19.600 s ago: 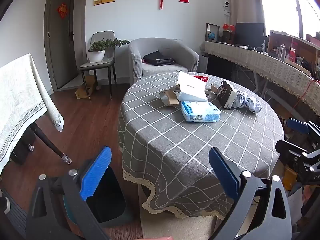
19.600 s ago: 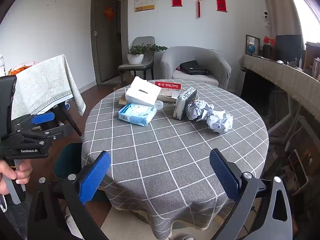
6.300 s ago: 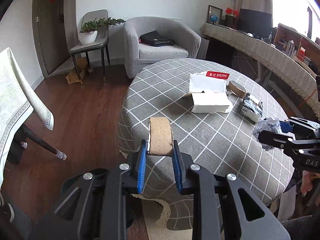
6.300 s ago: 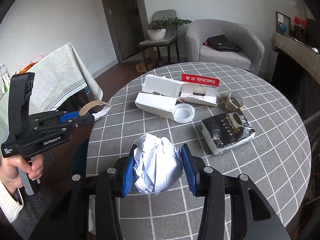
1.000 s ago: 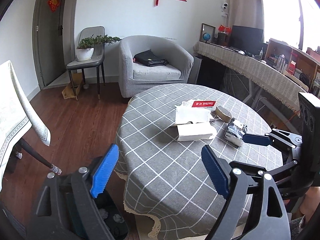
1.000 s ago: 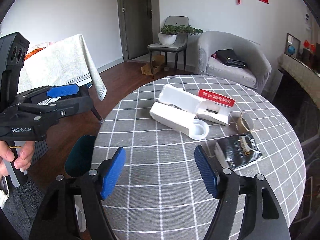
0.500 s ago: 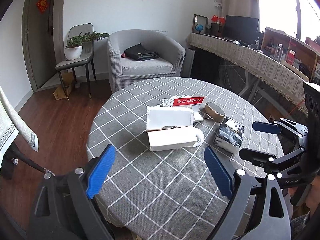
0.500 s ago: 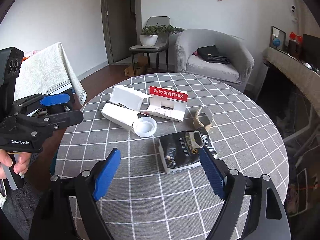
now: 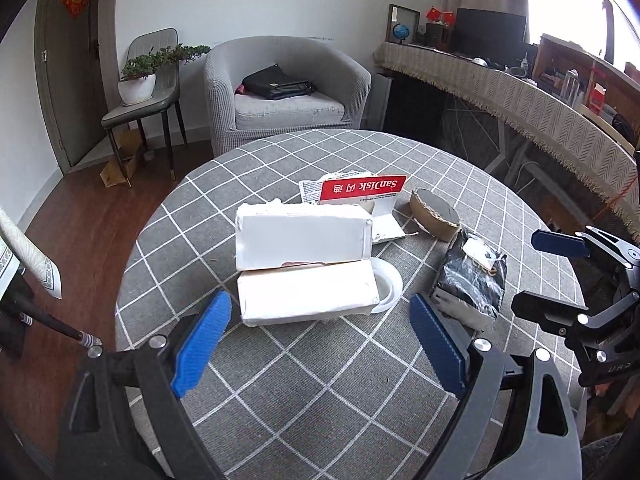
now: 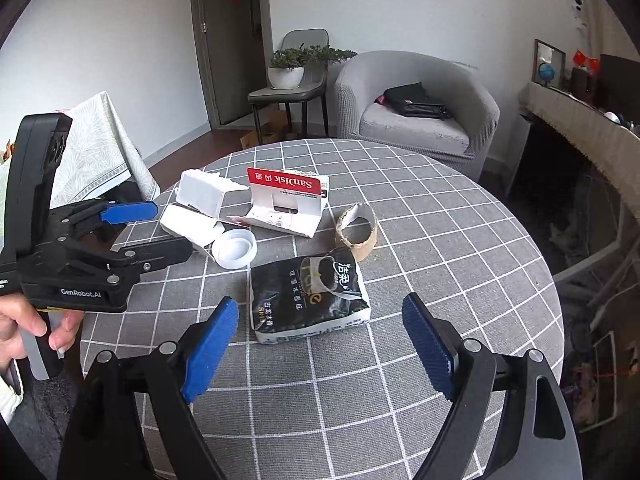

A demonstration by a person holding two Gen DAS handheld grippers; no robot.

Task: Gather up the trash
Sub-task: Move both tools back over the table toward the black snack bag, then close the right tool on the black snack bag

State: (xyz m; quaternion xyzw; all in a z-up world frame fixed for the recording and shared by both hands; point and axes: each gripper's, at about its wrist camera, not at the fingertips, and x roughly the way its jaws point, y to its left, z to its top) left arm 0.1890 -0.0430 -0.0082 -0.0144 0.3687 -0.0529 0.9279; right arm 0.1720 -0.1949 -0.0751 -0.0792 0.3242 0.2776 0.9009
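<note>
On the round grey checked table (image 9: 320, 380) lie an open white box (image 9: 306, 268), a white lid (image 9: 386, 286), a red and white SanDisk package (image 9: 362, 190), a cardboard ring (image 9: 436, 218) and a black tissue pack (image 9: 472, 288). My left gripper (image 9: 318, 344) is open and empty, just short of the white box. My right gripper (image 10: 318, 344) is open and empty, just short of the black tissue pack (image 10: 308, 294). The right wrist view also shows the white box (image 10: 196, 208), lid (image 10: 236, 248), SanDisk package (image 10: 286, 202) and cardboard ring (image 10: 358, 232).
A grey armchair (image 9: 284, 88) with a black bag stands behind the table. A chair with a potted plant (image 9: 138, 84) is at the back left. A cloth-covered sideboard (image 9: 520, 96) runs along the right. A second covered table (image 10: 92, 148) stands to the left.
Both grippers have moved forward over the table. The white box is closer to my left gripper and the black tissue pack is closer to my right gripper. Both stay open.
</note>
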